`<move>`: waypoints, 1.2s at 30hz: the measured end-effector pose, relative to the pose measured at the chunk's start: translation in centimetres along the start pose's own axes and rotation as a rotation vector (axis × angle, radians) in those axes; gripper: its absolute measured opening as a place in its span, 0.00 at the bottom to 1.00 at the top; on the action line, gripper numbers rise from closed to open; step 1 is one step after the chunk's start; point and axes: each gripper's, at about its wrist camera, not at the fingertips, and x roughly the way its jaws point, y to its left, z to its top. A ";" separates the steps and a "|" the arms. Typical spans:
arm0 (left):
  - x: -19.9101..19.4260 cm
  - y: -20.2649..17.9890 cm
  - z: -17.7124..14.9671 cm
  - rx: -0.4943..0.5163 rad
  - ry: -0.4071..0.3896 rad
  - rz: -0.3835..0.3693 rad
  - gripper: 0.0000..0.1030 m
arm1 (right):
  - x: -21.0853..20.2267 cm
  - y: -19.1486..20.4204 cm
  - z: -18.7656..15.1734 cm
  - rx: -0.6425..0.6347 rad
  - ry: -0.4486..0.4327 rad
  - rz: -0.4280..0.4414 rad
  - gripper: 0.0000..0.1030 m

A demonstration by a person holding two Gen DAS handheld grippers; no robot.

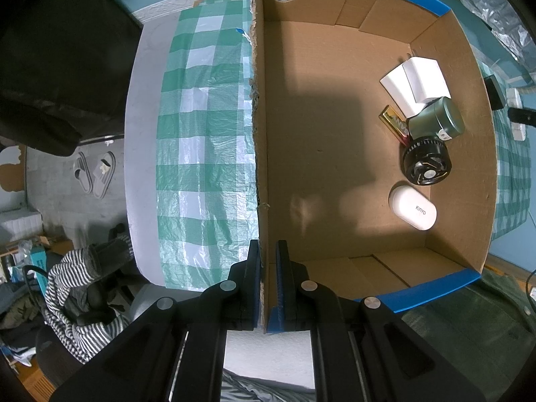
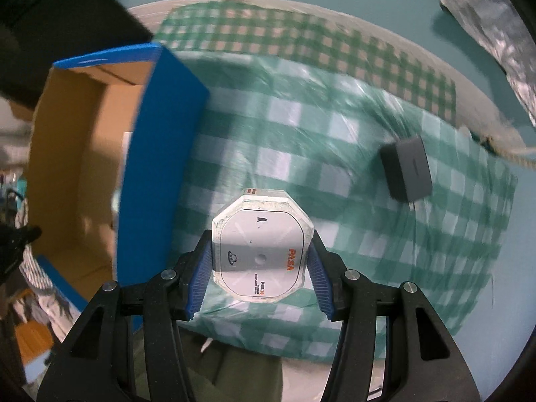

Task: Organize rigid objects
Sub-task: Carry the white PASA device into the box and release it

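Observation:
My left gripper (image 1: 267, 261) is shut on the left wall of the open cardboard box (image 1: 261, 134), one finger on each side. Inside, against the right wall, lie a white charger block (image 1: 415, 83), a gold battery pack (image 1: 395, 124), a green cylinder (image 1: 439, 117), a small black fan (image 1: 427, 164) and a white KINYO case (image 1: 413, 207). My right gripper (image 2: 261, 258) is shut on a white octagonal PASA container (image 2: 263, 251), lifted above the checked cloth just right of the box's blue wall (image 2: 157, 154). A grey rectangular block (image 2: 407, 172) lies on the cloth at the right.
Green-and-white checked plastic cloth (image 1: 201, 134) covers the table on both sides of the box. Slippers (image 1: 93, 174) and striped clothing (image 1: 77, 288) sit on the floor to the left. A silvery bag (image 2: 495, 26) and a rope (image 2: 502, 150) lie beyond the cloth's right edge.

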 end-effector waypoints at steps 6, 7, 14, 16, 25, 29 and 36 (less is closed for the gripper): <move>0.0 0.0 0.0 -0.001 0.000 0.000 0.07 | -1.7 3.3 1.6 -0.103 -0.021 0.001 0.52; 0.0 0.0 0.0 0.000 0.000 0.000 0.07 | -1.7 3.6 1.8 -0.119 -0.023 0.000 0.52; 0.1 -0.1 0.0 0.001 0.000 0.001 0.07 | -2.4 8.3 3.2 -0.257 -0.035 -0.005 0.52; 0.0 0.0 0.0 0.000 0.000 -0.001 0.07 | -2.2 9.7 3.4 -0.296 -0.032 -0.012 0.52; 0.1 0.0 0.0 0.000 0.000 0.001 0.07 | -0.2 14.4 3.7 -0.448 0.002 -0.048 0.52; 0.0 0.0 0.1 0.000 0.000 0.000 0.07 | 1.6 15.9 3.4 -0.513 0.036 -0.065 0.52; 0.0 0.0 0.1 0.000 0.000 -0.001 0.07 | 3.9 16.8 2.9 -0.579 0.078 -0.080 0.52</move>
